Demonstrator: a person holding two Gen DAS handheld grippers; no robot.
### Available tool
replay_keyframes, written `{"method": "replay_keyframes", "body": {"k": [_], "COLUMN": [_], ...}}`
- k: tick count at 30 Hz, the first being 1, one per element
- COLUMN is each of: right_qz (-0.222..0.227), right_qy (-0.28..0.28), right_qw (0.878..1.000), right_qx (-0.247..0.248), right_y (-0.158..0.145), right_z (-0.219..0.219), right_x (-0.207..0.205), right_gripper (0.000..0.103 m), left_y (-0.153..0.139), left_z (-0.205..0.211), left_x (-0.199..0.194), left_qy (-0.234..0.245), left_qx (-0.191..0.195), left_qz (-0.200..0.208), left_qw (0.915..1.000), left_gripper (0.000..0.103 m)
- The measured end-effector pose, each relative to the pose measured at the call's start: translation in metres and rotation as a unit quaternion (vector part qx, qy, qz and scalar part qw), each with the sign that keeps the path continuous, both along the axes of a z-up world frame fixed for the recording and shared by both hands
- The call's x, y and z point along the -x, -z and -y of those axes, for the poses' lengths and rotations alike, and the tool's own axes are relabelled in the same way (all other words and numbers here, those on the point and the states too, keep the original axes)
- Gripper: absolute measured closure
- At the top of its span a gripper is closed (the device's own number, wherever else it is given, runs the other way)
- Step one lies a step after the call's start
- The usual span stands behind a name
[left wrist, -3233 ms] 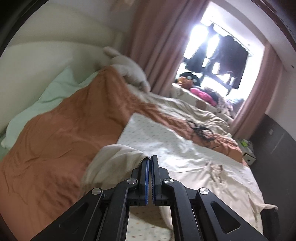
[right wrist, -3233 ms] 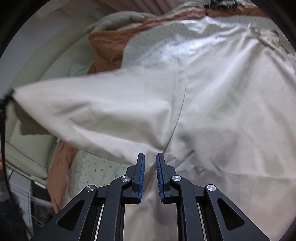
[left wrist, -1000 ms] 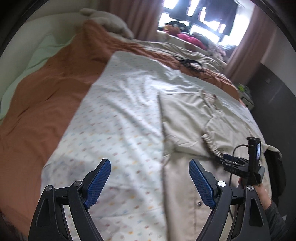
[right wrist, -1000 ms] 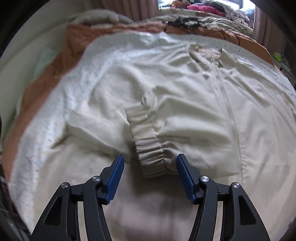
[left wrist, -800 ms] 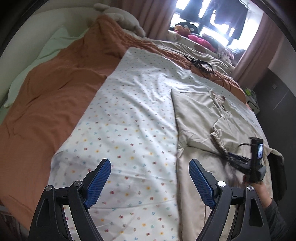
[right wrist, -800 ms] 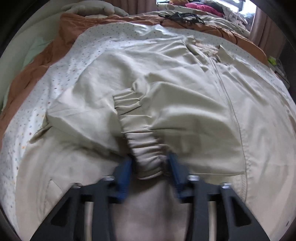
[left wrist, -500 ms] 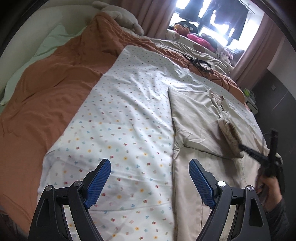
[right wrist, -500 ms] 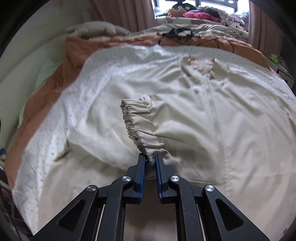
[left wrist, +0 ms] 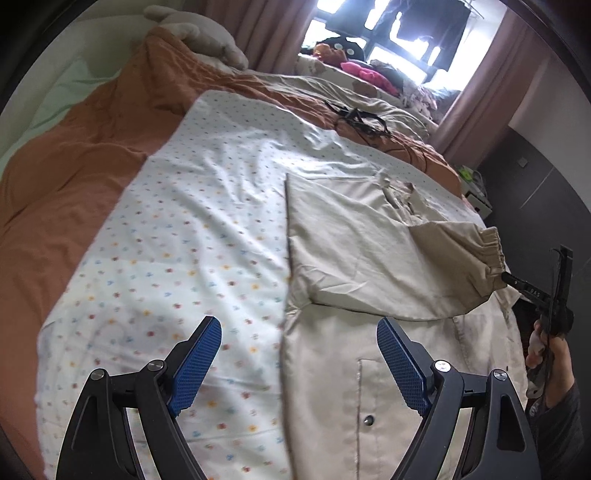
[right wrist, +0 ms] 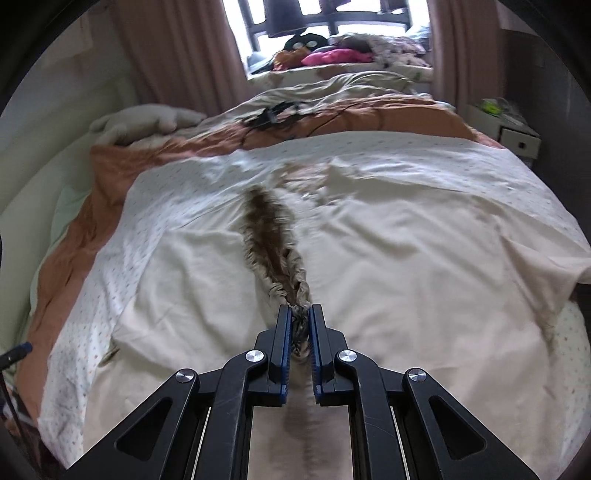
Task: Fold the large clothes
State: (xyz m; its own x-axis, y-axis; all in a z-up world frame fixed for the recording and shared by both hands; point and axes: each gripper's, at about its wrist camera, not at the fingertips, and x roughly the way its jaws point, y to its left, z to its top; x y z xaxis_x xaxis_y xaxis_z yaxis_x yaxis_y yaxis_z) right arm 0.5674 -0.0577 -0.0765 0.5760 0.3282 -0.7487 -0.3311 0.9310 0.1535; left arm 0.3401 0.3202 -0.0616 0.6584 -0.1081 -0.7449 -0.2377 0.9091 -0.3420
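Observation:
A large beige jacket (left wrist: 354,236) lies spread on the dotted white sheet (left wrist: 192,229) of a bed, its left side folded inward. My right gripper (right wrist: 300,314) is shut on the jacket's gathered elastic cuff (right wrist: 291,288) and holds the sleeve (left wrist: 454,266) lifted off the garment. In the left wrist view that gripper (left wrist: 508,277) sits at the far right with the cuff (left wrist: 493,251) in it, a hand (left wrist: 543,350) beneath. My left gripper (left wrist: 299,354) stands open above the jacket's left edge, nothing between its fingers.
An orange duvet (left wrist: 74,155) covers the bed's left side, with a grey plush toy (left wrist: 199,33) at the head. Black cables (left wrist: 358,120) lie on the far bedding. Clothes are piled by the window (right wrist: 325,51). A white nightstand (right wrist: 517,136) stands at the right.
My right gripper closed on the sleeve cuff and lifted it up and to the right, pulling the sleeve off the jacket body. My left gripper stayed open and shifted slightly.

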Motion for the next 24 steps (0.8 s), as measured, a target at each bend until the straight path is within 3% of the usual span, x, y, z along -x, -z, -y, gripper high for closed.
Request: {"method": "replay_keyframes", "body": {"k": [3,5,7,15,24], "right_qz": [-0.014,-0.034,-0.045,-0.115,-0.169], "right_qy": [0.056,0.081,0.093,0.085,0.090], "right_qw": [0.998,0.996,0.995,0.988,0.980], "right_qx": [0.022,0.012,-0.010,-0.050,-0.053], "right_y": [0.003,0.008,0.013,0.066,0.120], "right_z": [0.027,0.045,0.060,0.068,0.061], "right_x": [-0.010,-0.015,-0.016,-0.013,-0.036], "right_gripper": [0.087,0.057,0.045,0.045,0.048], "left_y": [0.006,0.011,0.019,0.054,0.095], "left_z": [0.007,0.011,0.015,0.024,0.030], "left_x": [-0.009,-0.015,-0.021,-0.043,-0.079], "left_qy": [0.006,0.008,0.008,0.013,0.027], "left_qx": [0.001,0.002,-0.002,-0.012,-0.027], "left_qz": [-0.003,-0.007,-0.014,-0.048,-0.087], "left_qw": [1.0000,0.9999,0.9999,0.9987,0.9955], "left_gripper": [0.016,0.016,0.016,0.022,0.044]}}
